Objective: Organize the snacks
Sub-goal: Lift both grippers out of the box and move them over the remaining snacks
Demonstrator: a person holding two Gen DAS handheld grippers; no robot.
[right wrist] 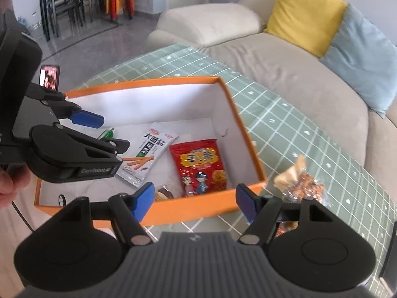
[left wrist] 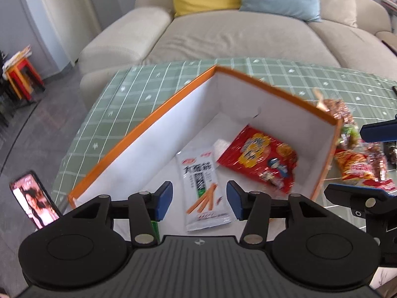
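Observation:
An orange box (left wrist: 153,114) with a white inside stands on the green checked tablecloth (left wrist: 129,87). On its floor lie a white snack packet (left wrist: 202,188) with orange sticks printed on it and a red snack bag (left wrist: 263,159). My left gripper (left wrist: 199,198) hangs open above the white packet, nothing between its fingers. In the right wrist view the box (right wrist: 248,134), the white packet (right wrist: 148,154), the red bag (right wrist: 201,166) and a small brown snack (right wrist: 163,193) show. My right gripper (right wrist: 194,200) is open and empty over the box's near wall. The left gripper (right wrist: 115,131) reaches in from the left.
A pile of loose snack bags (right wrist: 305,183) lies on the cloth just right of the box (left wrist: 357,164). A lit phone (left wrist: 34,203) stands at the table's left edge. A beige sofa (left wrist: 223,37) with yellow and blue cushions sits behind the table. Stools stand far left.

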